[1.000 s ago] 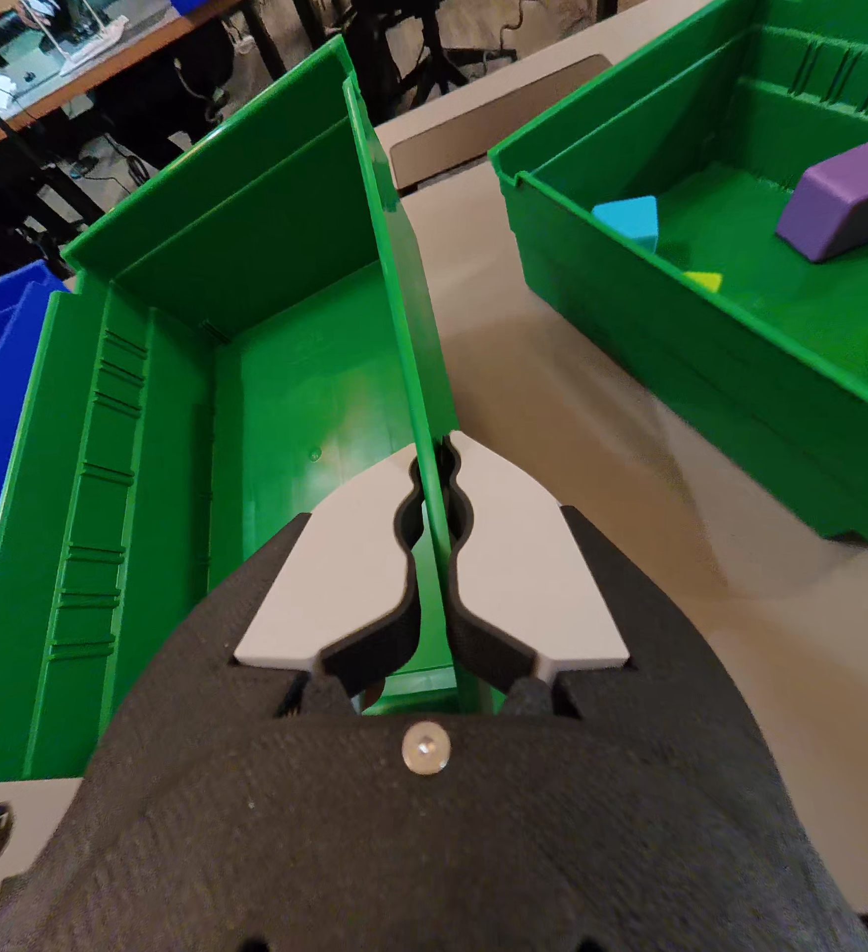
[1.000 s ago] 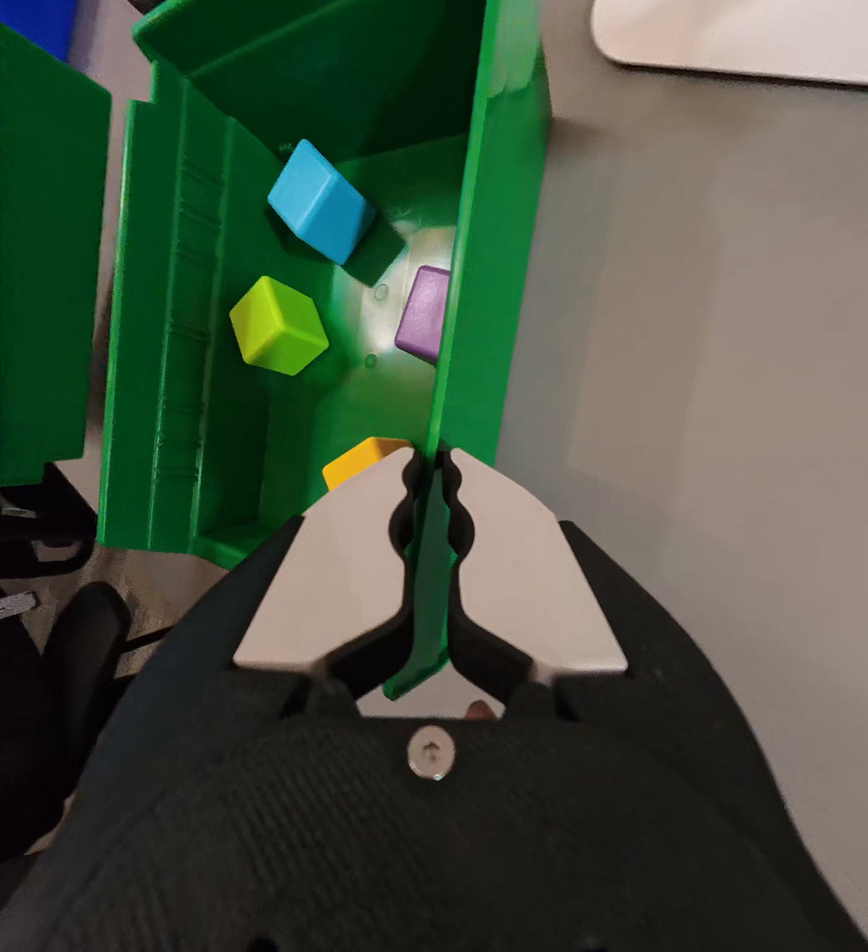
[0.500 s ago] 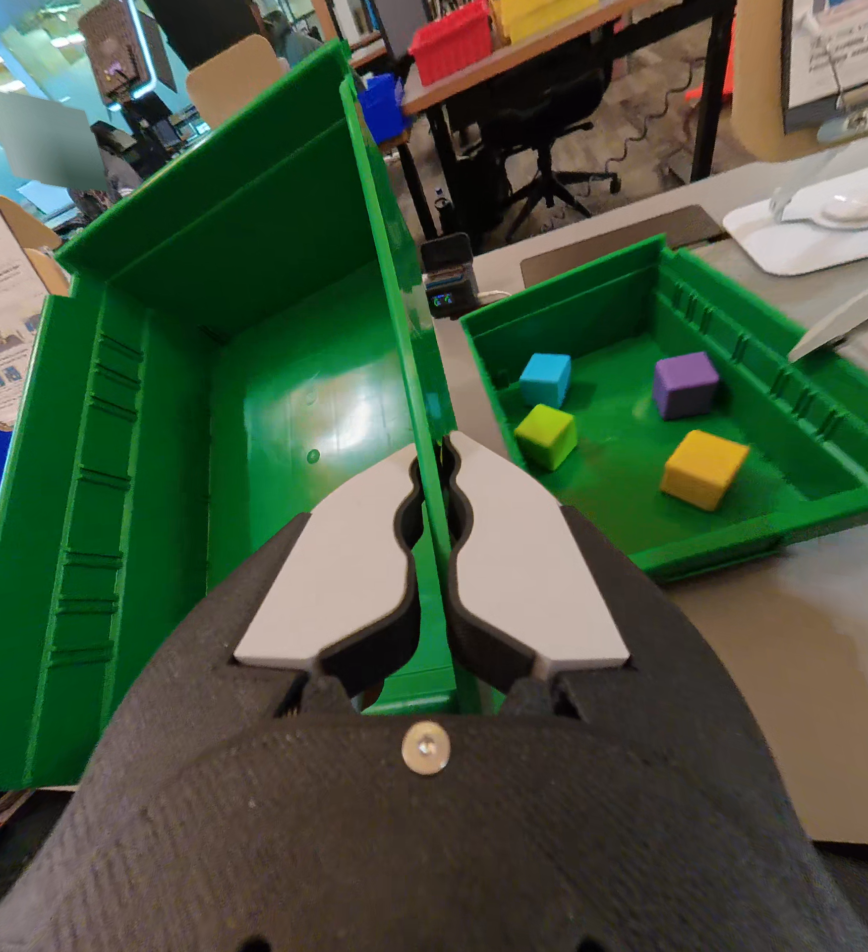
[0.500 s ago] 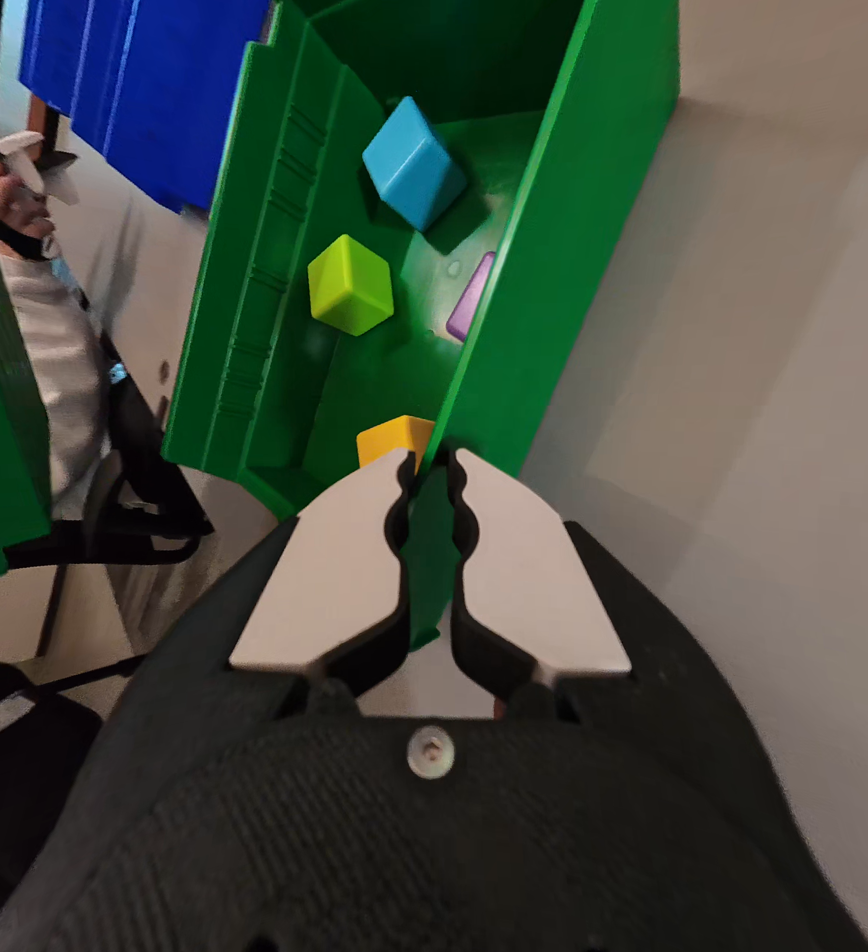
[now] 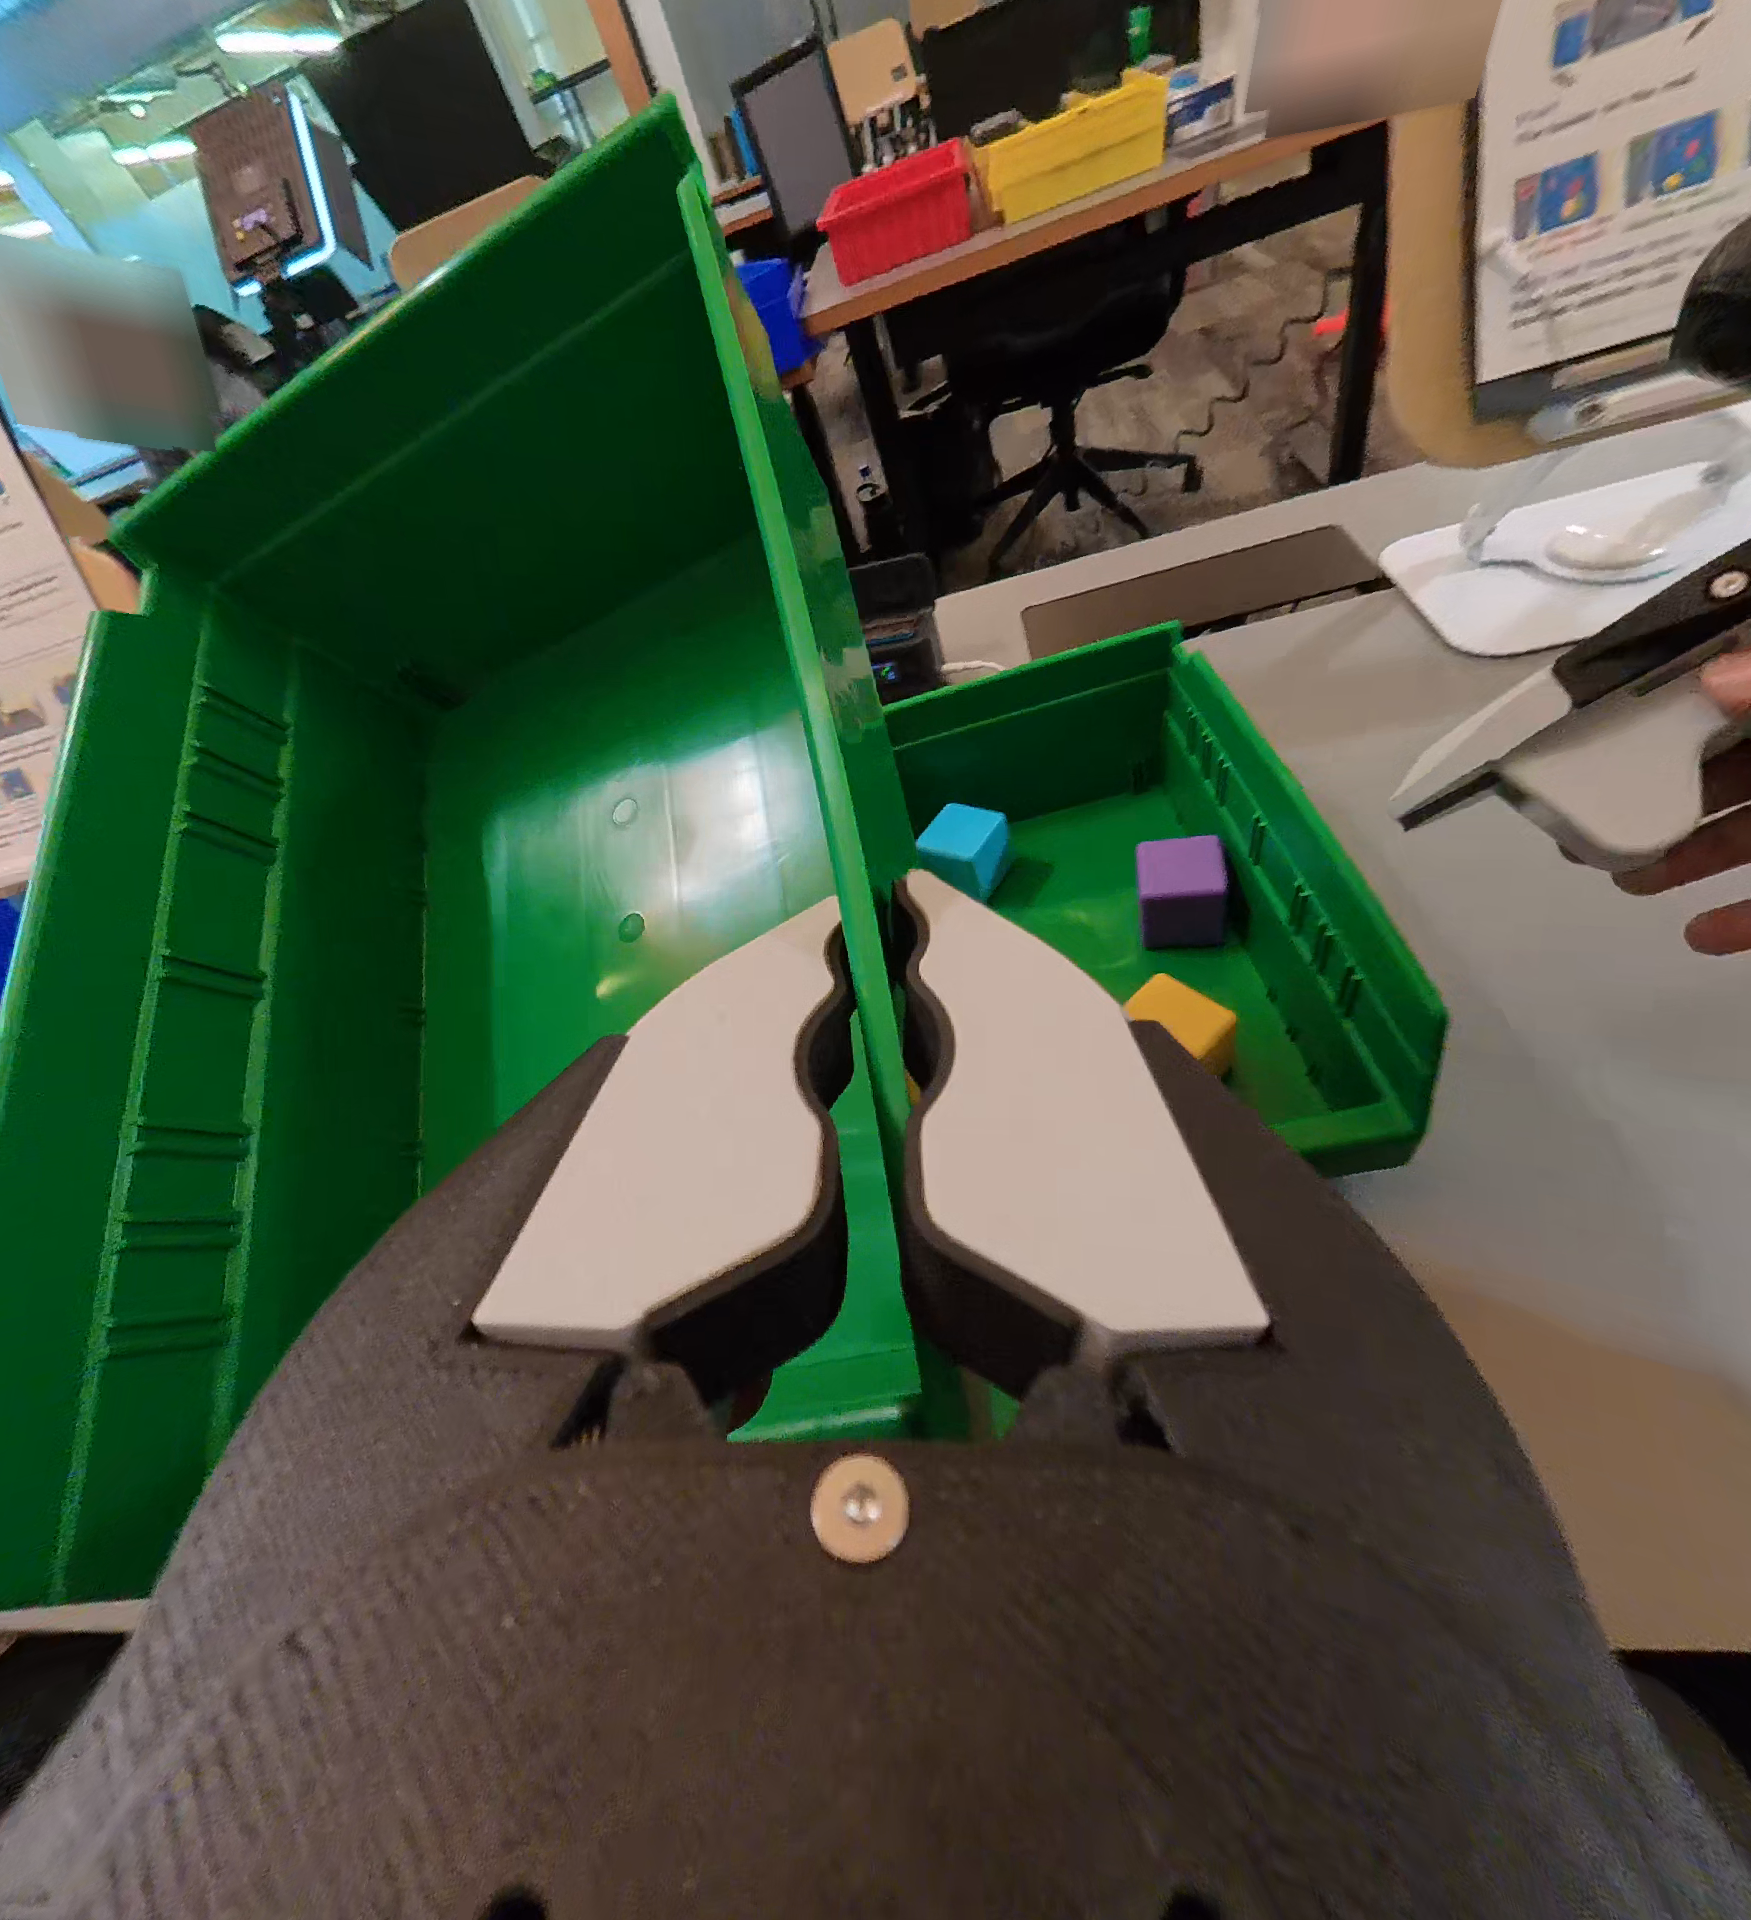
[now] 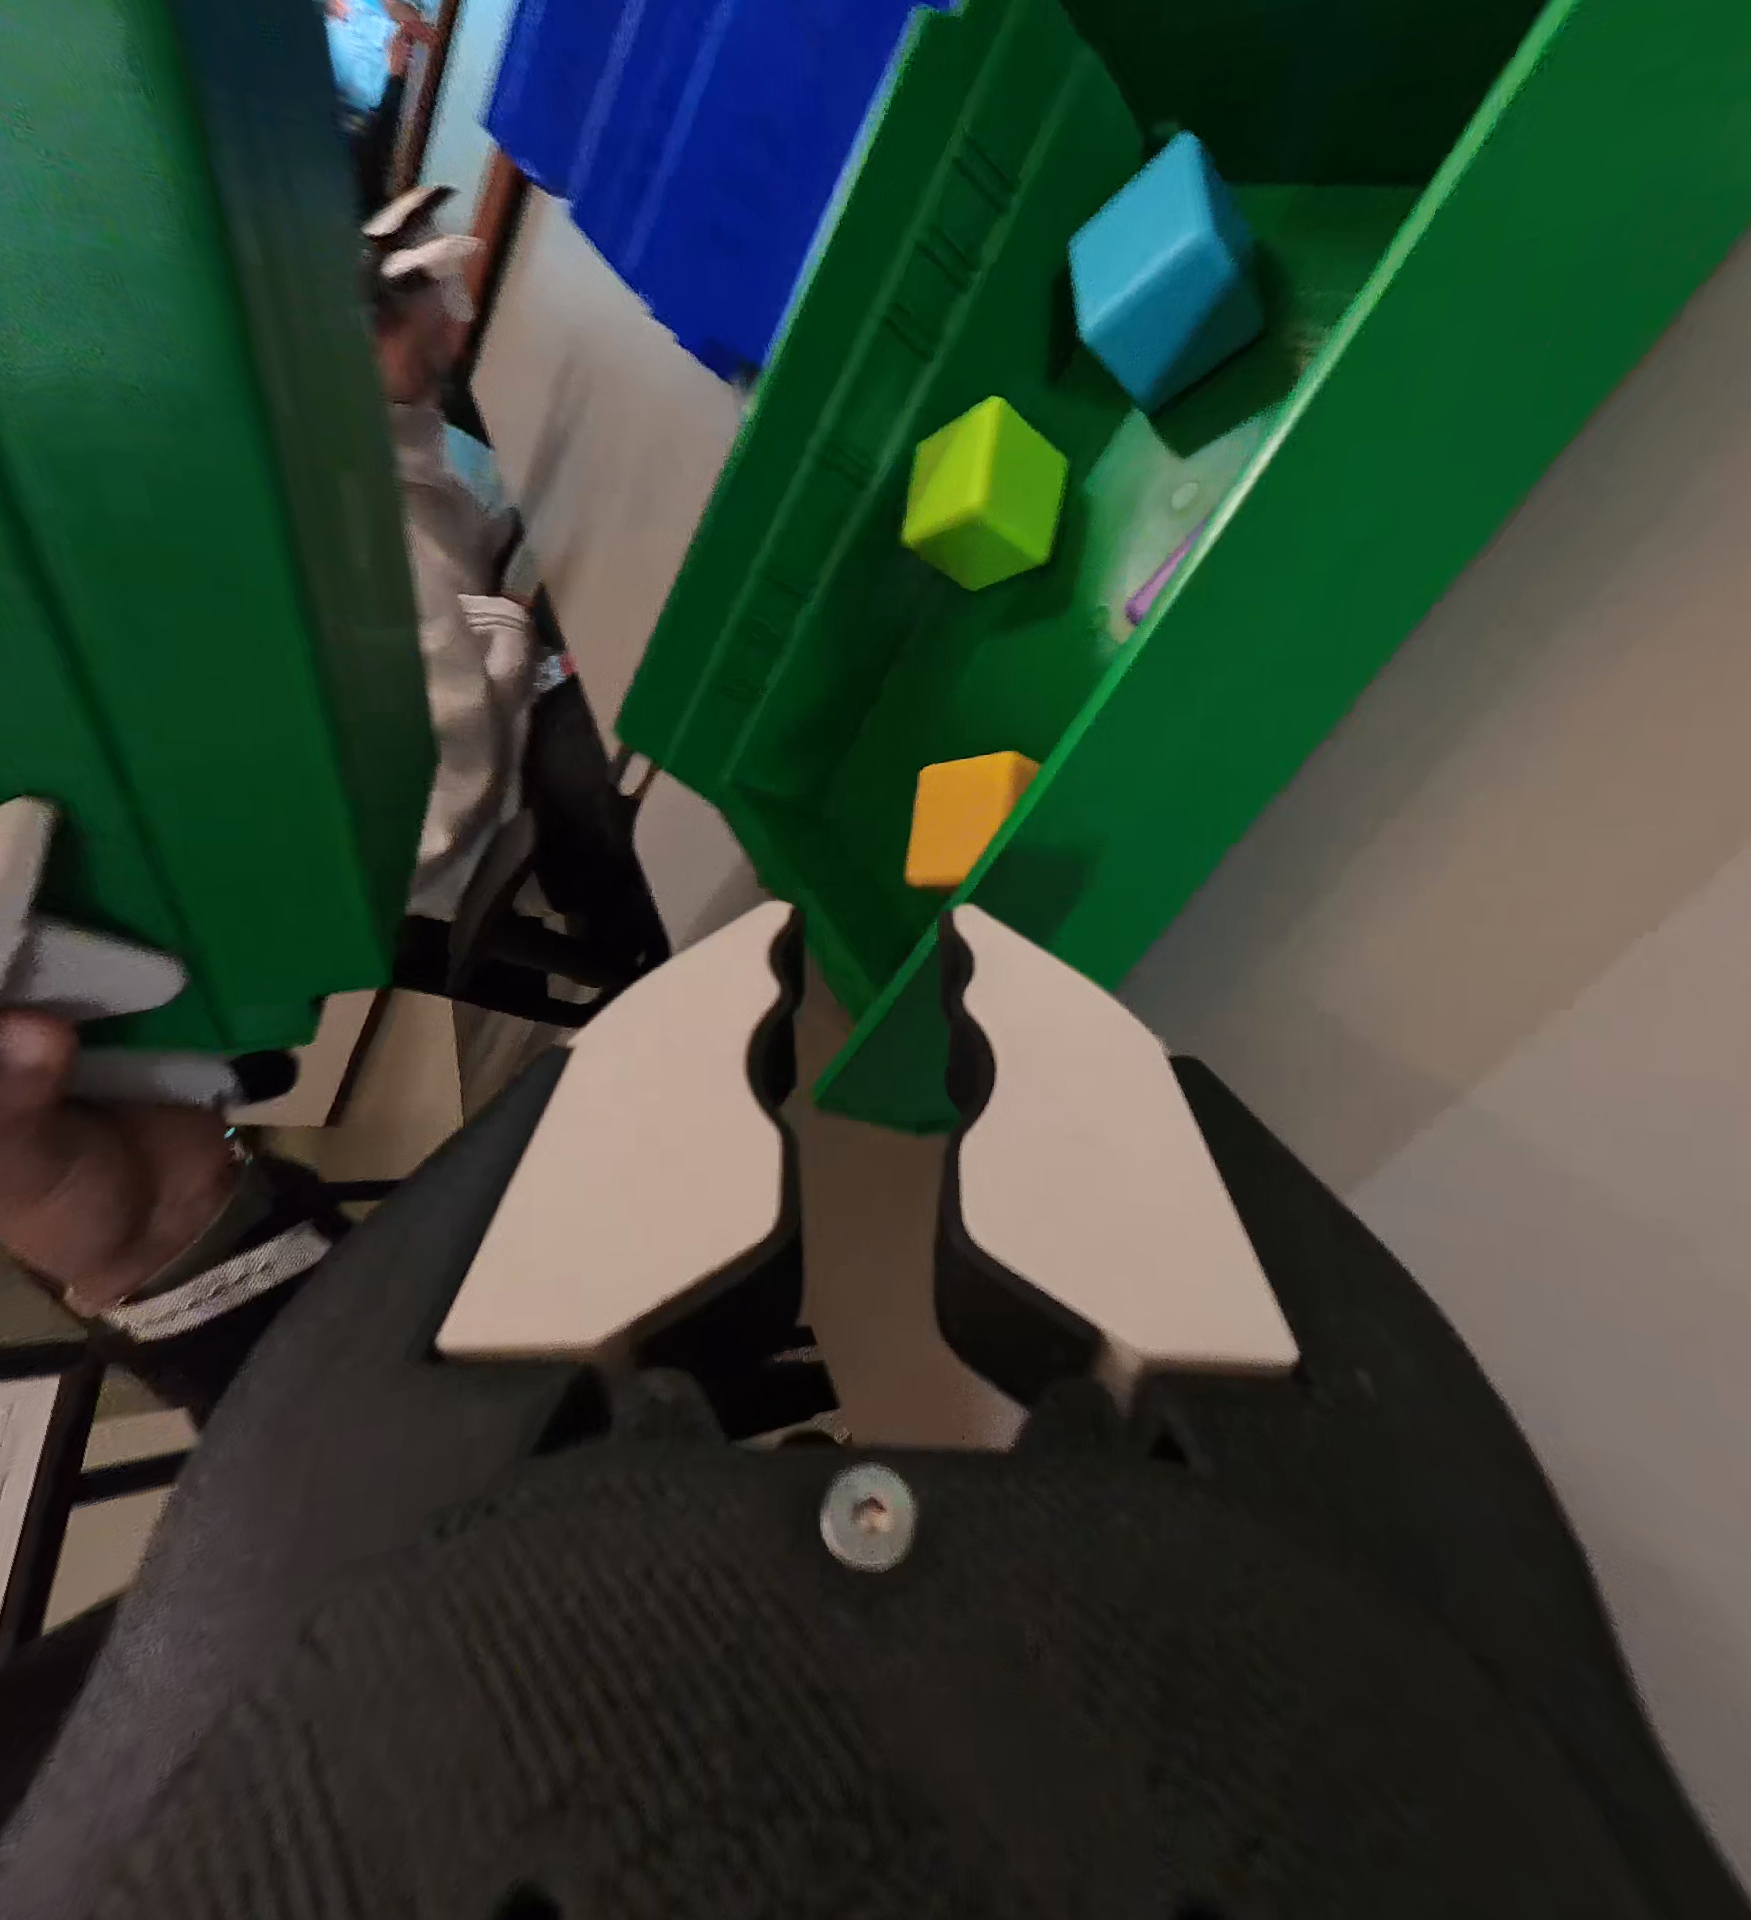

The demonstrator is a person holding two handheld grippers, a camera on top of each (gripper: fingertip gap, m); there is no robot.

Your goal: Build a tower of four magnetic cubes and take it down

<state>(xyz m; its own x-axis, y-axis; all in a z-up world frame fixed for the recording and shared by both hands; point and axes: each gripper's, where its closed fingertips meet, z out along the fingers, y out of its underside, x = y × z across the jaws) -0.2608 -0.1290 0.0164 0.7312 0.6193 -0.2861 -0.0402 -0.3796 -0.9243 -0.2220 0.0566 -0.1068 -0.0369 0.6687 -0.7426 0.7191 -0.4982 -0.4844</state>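
Note:
My left gripper (image 5: pixel 876 904) is shut on the right side wall of an empty green bin (image 5: pixel 538 727) and holds it tilted up off the table. The same bin shows at the left of the right wrist view (image 6: pixel 123 520). A second green bin (image 5: pixel 1318 935) lies on the grey table and holds a blue cube (image 5: pixel 964 847), a purple cube (image 5: pixel 1180 888) and a yellow cube (image 5: pixel 1183 1023). My right gripper (image 6: pixel 871 925) is open; that bin's near corner (image 6: pixel 892 1060) lies between its pads without being pressed. A lime cube (image 6: pixel 985 494) also sits inside. The left wrist view shows the right gripper (image 5: pixel 1422 805) clear of the bin.
Blue bins (image 6: pixel 694 156) stand beyond the cube bin. A white pad (image 5: pixel 1577 561) and a dark mat (image 5: pixel 1193 592) lie at the table's back. A small dark device (image 5: pixel 892 623) sits behind the bins. Red (image 5: pixel 897 223) and yellow (image 5: pixel 1068 145) bins sit on a far desk. The left gripper's tips are roughly 25 centimeters from the right gripper's.
My right jaws opened and let go of the cube bin's wall, then drew back from it. My left gripper kept its grip and swung the empty bin away from the cube bin.

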